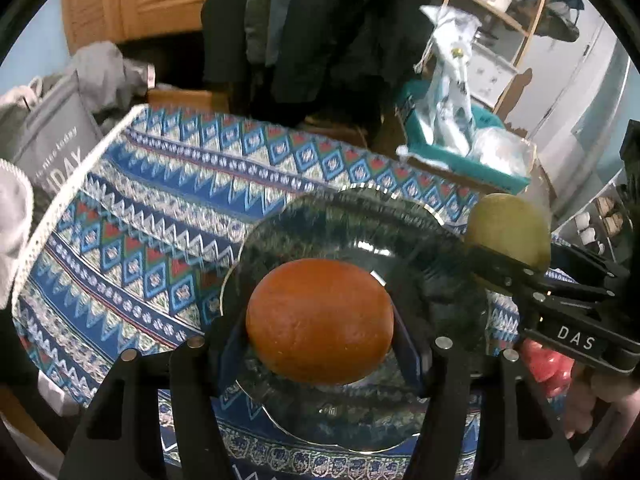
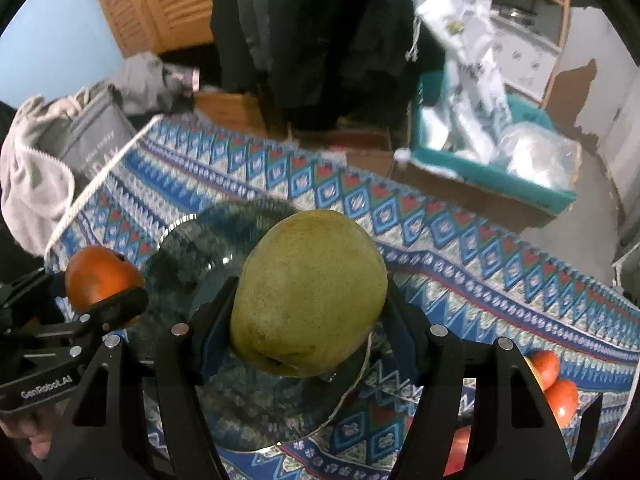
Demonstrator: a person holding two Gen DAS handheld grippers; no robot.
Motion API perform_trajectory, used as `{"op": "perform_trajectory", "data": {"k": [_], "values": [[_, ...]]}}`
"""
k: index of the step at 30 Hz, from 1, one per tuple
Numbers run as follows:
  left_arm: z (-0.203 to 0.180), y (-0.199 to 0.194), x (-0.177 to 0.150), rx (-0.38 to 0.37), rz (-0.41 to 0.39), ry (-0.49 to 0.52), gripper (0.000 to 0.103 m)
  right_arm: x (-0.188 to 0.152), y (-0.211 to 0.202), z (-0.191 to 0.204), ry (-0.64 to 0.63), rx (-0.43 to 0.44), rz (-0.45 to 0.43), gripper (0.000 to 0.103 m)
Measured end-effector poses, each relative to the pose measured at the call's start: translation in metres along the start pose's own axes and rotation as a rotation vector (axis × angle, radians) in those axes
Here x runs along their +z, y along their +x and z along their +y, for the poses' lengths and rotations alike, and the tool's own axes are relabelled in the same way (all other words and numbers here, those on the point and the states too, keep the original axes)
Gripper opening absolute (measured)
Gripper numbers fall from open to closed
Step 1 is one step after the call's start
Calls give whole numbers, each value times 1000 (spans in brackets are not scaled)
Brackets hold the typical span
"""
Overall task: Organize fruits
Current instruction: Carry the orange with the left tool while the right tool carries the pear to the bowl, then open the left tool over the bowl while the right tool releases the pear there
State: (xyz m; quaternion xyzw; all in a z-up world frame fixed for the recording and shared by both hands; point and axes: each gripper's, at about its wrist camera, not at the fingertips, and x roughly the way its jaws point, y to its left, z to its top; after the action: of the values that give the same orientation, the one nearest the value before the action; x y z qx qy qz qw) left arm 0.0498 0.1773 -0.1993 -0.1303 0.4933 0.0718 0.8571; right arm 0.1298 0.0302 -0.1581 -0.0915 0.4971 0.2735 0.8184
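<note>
both hands carry a fruit at this moment, and both are above the same dark glass plate (image 1: 360, 216) that stands on the desk, on the patterned blue cloth (image 1: 160, 208).

left gripper (image 1: 320, 320): fingers about half open and pressed on the sides of an orange-red round fruit (image 1: 320, 320), prob. a persimmon. in the left wrist view it hangs over the middle of the plate; i cannot tell if it already touches the glass or is a bit above it.

right gripper (image 2: 310, 300): fingers also partly open, closed around a green mango (image 2: 310, 292), held w/ the long side up. in the right wrist view it is over the right half of the plate, near the rim (image 2: 352, 364). same doubt: contact w/ the plate is not visible.

progress, as i judge it: the plate looks empty apart from what the grippers hold, so no fruit is placed yet, but two are very near to be placed. approx. the early-middle part of the task.

what is left:
- put down the persimmon and the mango on the plate, open the fingers, take the grippers away w/o rolling the fruit.
- some red-orange fruits (image 2: 556, 384) lie on the cloth at the right side, just beside the plate; they prob. need to go on the plate too. how many, i cannot count, they are partly hidden behind the right gripper.

the teal box (image 1: 460, 148) w/ plastic bags behind the desk seems not part of the task.
</note>
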Motion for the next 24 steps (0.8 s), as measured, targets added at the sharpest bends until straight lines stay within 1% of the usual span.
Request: {"op": "perform_trajectory", "data": {"k": [2,9,12,18,24], "values": [[0,8,-3,15,21,8,65,-3,9,0,-6,15,26,68],[2,27,-12,39,69,19,65,-13,34,2,-50,14,108,68],[4,35,-15,31,98,10,65,-19,42,3,-64,11,136,68],[3,46,-21,42,133,18,66,-24,51,3,-76,13,169,68],[9,59,-28,53,199,4,66,-28,55,1,-72,19,187,68]]}}
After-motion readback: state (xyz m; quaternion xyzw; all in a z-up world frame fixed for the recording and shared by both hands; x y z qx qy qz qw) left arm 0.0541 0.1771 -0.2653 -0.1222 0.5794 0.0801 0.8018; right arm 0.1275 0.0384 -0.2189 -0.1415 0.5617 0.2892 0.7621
